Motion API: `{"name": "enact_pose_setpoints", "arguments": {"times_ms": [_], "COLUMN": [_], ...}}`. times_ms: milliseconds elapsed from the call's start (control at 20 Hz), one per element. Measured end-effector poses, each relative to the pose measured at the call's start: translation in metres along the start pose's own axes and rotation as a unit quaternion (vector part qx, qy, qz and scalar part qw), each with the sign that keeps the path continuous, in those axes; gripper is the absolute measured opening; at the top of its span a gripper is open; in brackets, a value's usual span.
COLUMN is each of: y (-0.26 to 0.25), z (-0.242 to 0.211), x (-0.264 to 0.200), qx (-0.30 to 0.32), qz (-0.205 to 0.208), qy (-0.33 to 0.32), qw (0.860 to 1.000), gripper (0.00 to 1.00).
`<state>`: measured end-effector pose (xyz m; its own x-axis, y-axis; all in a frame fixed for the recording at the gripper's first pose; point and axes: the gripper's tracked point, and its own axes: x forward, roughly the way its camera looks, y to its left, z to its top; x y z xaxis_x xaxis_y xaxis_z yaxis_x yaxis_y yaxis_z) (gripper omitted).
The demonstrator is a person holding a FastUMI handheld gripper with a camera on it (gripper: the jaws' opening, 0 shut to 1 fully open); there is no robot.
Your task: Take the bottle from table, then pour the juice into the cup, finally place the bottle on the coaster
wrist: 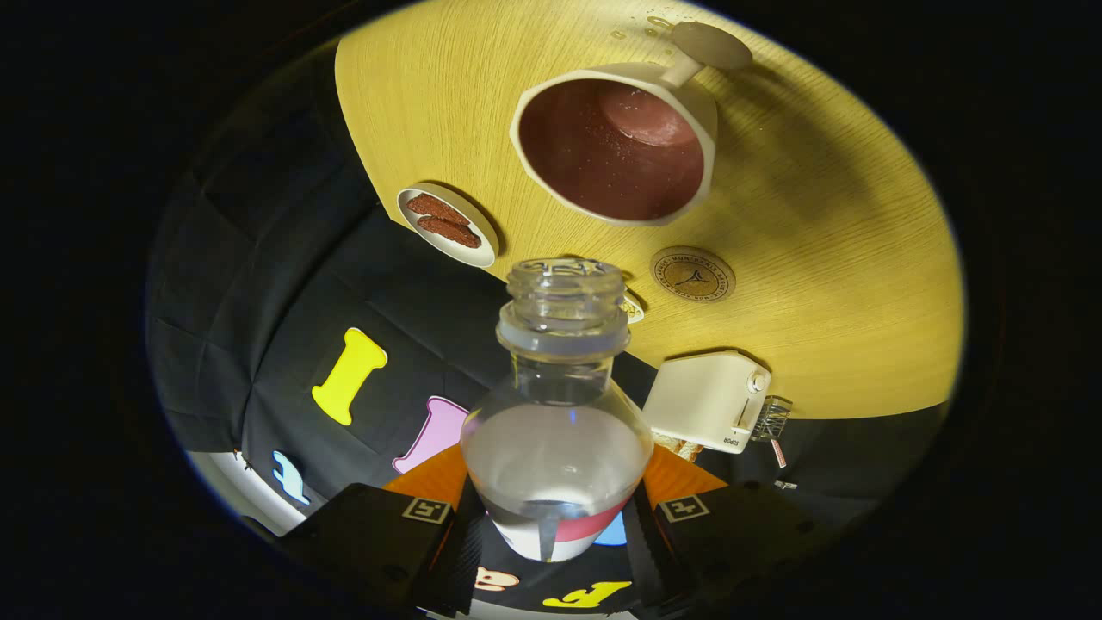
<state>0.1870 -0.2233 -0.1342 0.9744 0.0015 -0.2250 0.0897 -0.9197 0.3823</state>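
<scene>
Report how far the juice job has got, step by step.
Done: the bottle is off the table, clamped between the gripper fingers with its cap off. In hand: it is tilted with its open mouth pointing toward the cup, beyond the fingers. Whether the cup holds liquid I cannot tell. Left: finish pouring, then stand the bottle on the round coaster, which lies bare between cup and bottle.

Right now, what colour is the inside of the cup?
Dark reddish-brown inside the cup, cream outside; the gripper view shows it best.
</scene>
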Motion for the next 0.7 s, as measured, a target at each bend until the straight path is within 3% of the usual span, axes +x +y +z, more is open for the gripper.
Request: {"name": "enact_pose_setpoints", "arguments": {"times_ms": [450,700], "y": [-0.0045,-0.0060], "z": [0.0027,0.0043], "x": [-0.0006,-0.0084], "qx": [0.002,-0.071], "qz": [0.005,0.025], "qy": [0.002,-0.006], "qw": [1.000,0.997], "gripper": [0.72,0.72]}}
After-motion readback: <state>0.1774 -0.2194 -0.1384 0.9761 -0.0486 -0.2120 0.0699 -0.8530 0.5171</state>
